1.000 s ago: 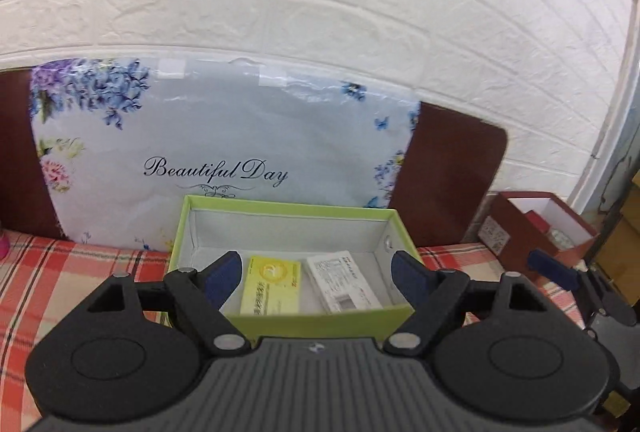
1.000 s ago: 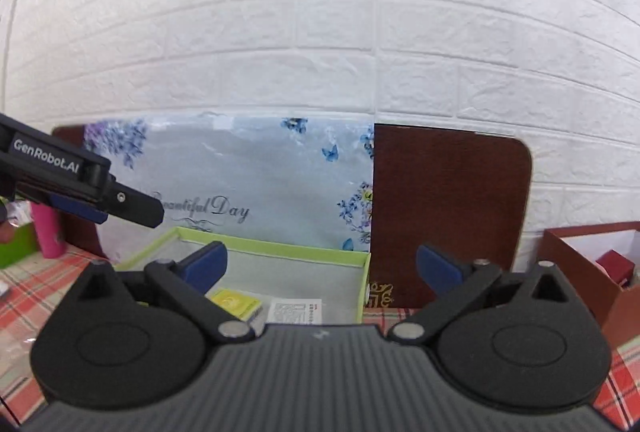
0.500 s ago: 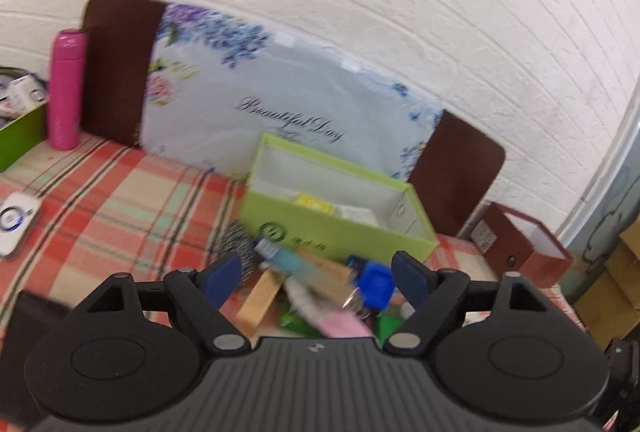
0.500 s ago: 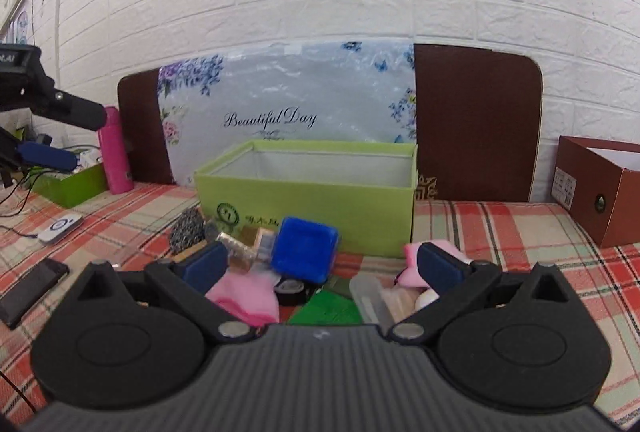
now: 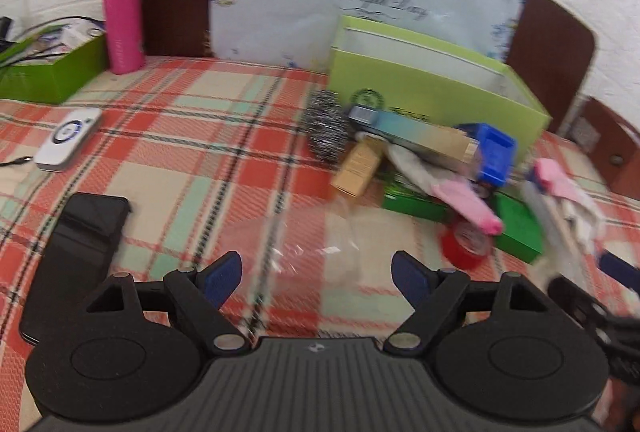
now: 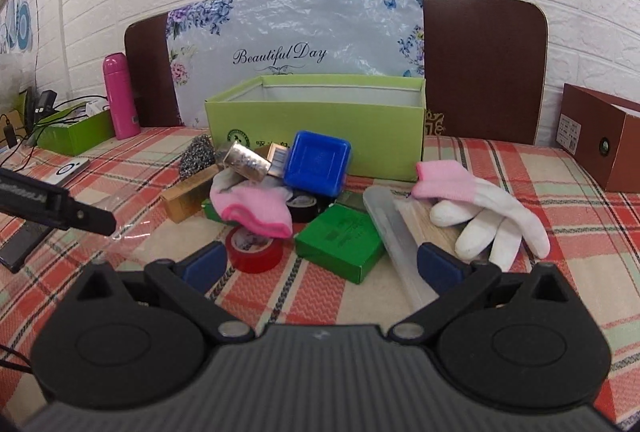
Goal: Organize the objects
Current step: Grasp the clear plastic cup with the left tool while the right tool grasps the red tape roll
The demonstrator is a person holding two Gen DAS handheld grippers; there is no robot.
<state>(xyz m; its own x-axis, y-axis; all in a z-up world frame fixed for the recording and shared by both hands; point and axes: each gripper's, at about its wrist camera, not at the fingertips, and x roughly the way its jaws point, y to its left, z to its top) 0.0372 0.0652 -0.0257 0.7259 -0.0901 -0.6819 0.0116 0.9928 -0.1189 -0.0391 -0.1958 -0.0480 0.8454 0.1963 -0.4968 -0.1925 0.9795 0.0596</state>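
Two hand-held grippers sit nearest the cameras, the left hand-held gripper (image 5: 316,272) and the right hand-held gripper (image 6: 320,264), both with jaws spread wide and holding nothing above the red plaid tabletop (image 6: 540,168). Just beyond the right one lie a red tape roll (image 6: 253,249), a flat green box (image 6: 340,240) and a pink-cuffed white glove (image 6: 476,216). Behind these, a blue square plastic container (image 6: 318,163) leans against the open lime-green cardboard box (image 6: 320,120). A pink bottle (image 5: 122,16) stands far left by the wall.
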